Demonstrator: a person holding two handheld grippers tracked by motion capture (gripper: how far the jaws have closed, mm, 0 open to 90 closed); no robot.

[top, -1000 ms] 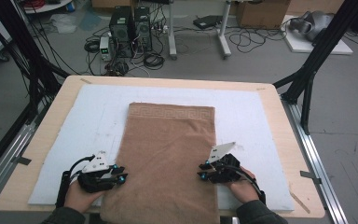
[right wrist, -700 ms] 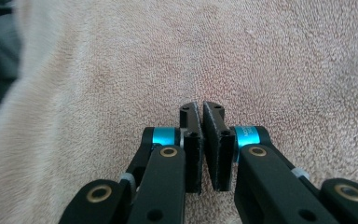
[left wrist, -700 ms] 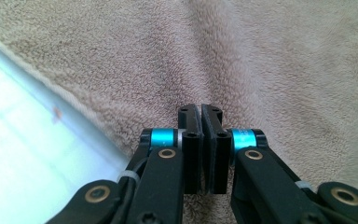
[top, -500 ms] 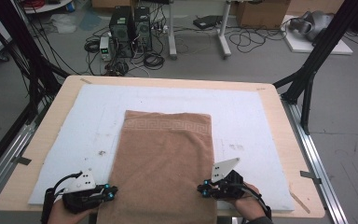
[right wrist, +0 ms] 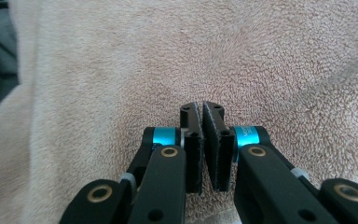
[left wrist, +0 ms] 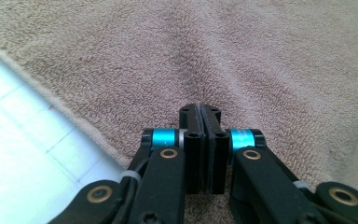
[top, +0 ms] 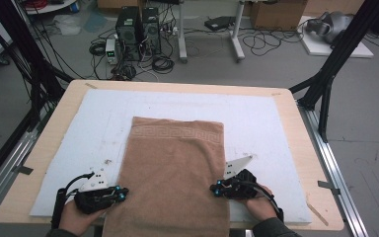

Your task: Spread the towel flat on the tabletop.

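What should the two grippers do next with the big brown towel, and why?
Probably lift both side edges a little and carry them toward the far patterned end. The left gripper and right gripper have just closed at the sides of the brown terry towel, which lies flat on the white mat with its near end hanging over the table edge. Whether they pinch cloth is unclear.

Grey floor (top: 276, 64) strewn with cables; computer towers (top: 138, 24) and cardboard boxes (top: 276, 12) beyond the wooden table (top: 296, 113).
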